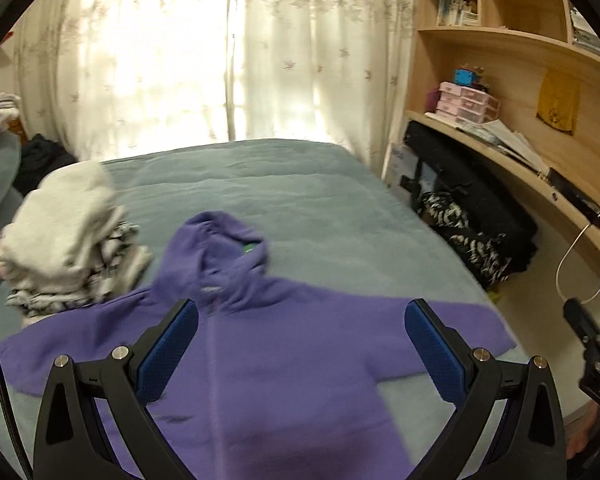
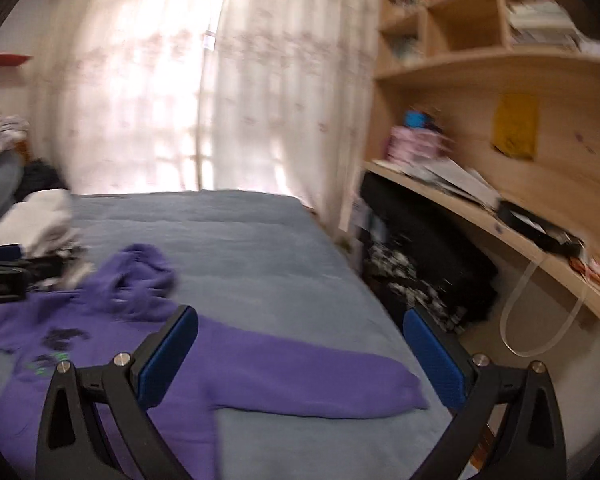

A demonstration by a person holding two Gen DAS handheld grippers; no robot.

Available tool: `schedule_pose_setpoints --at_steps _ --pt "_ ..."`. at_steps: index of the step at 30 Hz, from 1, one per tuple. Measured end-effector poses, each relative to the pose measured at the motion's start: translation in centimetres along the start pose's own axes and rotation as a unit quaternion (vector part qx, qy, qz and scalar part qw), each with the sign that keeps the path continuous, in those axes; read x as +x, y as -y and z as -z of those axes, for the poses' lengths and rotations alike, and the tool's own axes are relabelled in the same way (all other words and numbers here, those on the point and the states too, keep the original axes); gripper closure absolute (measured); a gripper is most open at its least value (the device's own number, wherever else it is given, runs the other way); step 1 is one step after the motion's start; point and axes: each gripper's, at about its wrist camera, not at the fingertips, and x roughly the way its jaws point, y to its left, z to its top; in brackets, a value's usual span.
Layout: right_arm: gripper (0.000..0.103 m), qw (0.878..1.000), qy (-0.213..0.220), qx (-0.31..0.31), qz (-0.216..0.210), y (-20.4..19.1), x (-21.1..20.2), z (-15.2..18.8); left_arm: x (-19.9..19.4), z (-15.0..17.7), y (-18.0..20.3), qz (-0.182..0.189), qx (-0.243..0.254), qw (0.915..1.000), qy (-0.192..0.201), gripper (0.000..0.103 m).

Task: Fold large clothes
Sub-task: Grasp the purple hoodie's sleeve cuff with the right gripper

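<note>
A purple hoodie (image 1: 284,360) lies spread flat on the blue-grey bed (image 1: 300,208), hood toward the window and both sleeves out to the sides. My left gripper (image 1: 302,348) hovers open over its chest with nothing between the blue pads. The right gripper (image 1: 588,332) shows at the right edge of that view. In the right wrist view the hoodie (image 2: 236,368) stretches its right sleeve toward the bed's edge. My right gripper (image 2: 300,354) hangs open above that sleeve, holding nothing. The left gripper (image 2: 4,276) appears at the far left.
A stack of folded light and patterned clothes (image 1: 68,248) sits on the bed left of the hood. A wooden desk with shelves (image 1: 520,140) runs along the right, with dark bags (image 1: 476,224) beneath. Curtains (image 1: 220,60) cover the window behind the bed.
</note>
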Motion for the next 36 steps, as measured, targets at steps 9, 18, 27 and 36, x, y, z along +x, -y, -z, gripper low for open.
schedule_pose_setpoints --at_steps 9,18,27,36 --pt "0.002 0.979 -0.140 0.145 -0.018 10.2 11.3 6.1 11.0 2.4 4.7 -0.021 0.002 0.9988 -0.045 0.001" --pt "0.020 0.911 -0.258 0.320 -0.045 16.4 19.8 17.8 20.4 8.7 4.8 -0.025 -0.055 0.9888 -0.136 0.005" --pt "0.042 0.855 -0.246 0.455 -0.043 18.8 23.2 21.4 21.7 11.5 4.9 -0.029 -0.033 0.9863 -0.159 0.005" --pt "0.090 0.922 -0.149 0.356 -0.037 14.4 20.6 13.0 17.5 9.8 1.4 -0.032 -0.011 0.9921 -0.121 0.010"
